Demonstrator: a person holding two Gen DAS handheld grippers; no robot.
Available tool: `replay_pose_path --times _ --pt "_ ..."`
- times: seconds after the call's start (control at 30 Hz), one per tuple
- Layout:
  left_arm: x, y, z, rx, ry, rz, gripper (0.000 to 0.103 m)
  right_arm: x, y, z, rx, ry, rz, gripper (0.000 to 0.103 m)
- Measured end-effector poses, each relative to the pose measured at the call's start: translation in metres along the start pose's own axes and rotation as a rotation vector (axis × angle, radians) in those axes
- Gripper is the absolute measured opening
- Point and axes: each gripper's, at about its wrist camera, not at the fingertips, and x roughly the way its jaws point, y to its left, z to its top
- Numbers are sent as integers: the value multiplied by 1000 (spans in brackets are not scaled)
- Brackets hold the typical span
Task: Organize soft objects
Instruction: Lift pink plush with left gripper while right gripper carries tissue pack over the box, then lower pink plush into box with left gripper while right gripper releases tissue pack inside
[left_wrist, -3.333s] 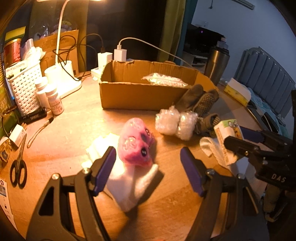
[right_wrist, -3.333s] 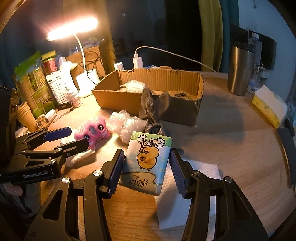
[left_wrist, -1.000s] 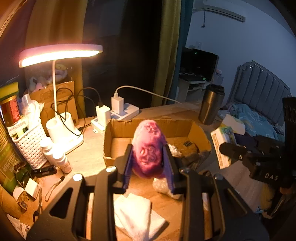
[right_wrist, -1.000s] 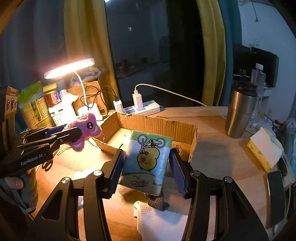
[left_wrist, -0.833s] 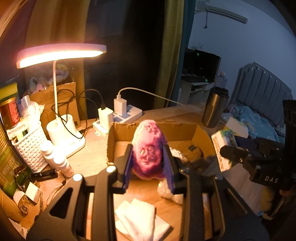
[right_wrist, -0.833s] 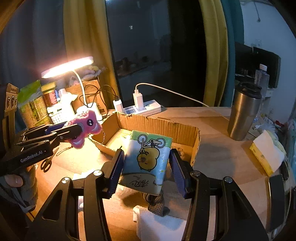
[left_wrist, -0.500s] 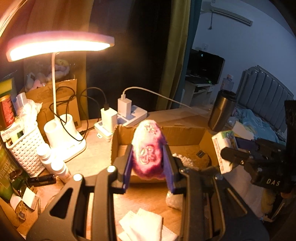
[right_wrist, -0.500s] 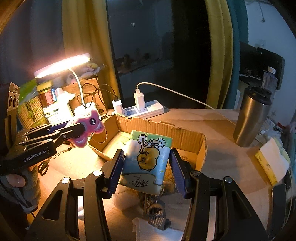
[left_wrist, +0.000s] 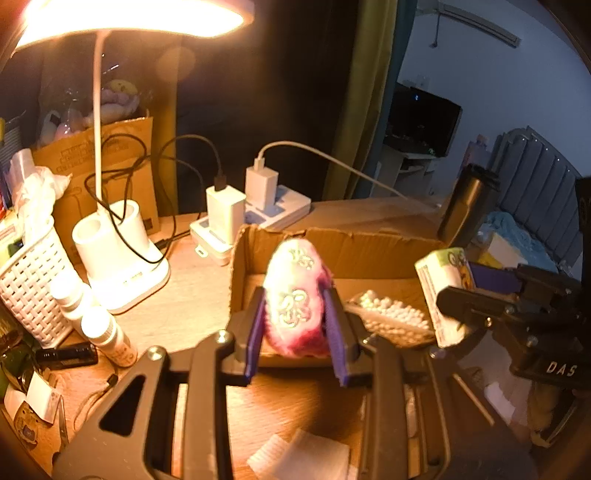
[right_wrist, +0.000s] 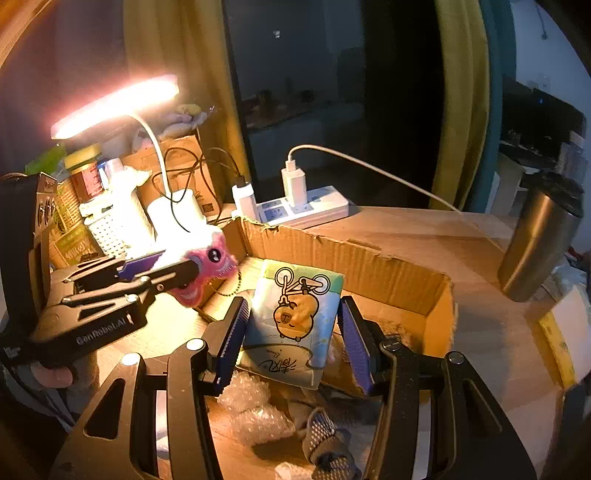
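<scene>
My left gripper (left_wrist: 295, 314) is shut on a pink plush toy (left_wrist: 295, 295) and holds it in the air over the near left corner of the open cardboard box (left_wrist: 369, 251). The toy also shows in the right wrist view (right_wrist: 207, 273). My right gripper (right_wrist: 291, 325) is shut on a tissue pack with a cartoon capybara (right_wrist: 291, 321), held above the box's near wall (right_wrist: 439, 332). A bag of white beads (left_wrist: 388, 317) lies inside the box. Bubble wrap pieces (right_wrist: 255, 406) and a grey sock (right_wrist: 325, 443) lie on the table before the box.
A lit desk lamp (left_wrist: 118, 251) stands left of the box, with a white basket (left_wrist: 29, 280) and small bottles (left_wrist: 107, 336). A power strip with chargers (right_wrist: 303, 206) sits behind the box. A steel tumbler (right_wrist: 535, 243) stands at the right. White tissues (left_wrist: 306, 458) lie near me.
Both grippers closed on their objects, lifted them off the table and carried them forward over the box. The lamp and box now loom closer.
</scene>
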Motion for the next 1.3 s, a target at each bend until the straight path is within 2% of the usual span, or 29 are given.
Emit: replay_pose_path --times 0.43,0.6,0.8,0.87,1.07,1.3 --pt "19 11 -8 -29 60 7 37 51 5 0 6 95 23 52" --pt "15 14 -8 -41 46 -12 38 65 9 -2 1 118 11 49" --pt "8 22 -9 -67 35 -21 38 71 17 8 -22 112 7 48" --pt "8 24 -9 -75 34 -23 39 72 21 15 -33 104 9 44" --pt "6 29 -10 -87 33 -21 39 77 32 33 -70 88 8 44" --pt "8 35 -12 -105 43 -10 39 72 28 31 -51 82 -1 44"
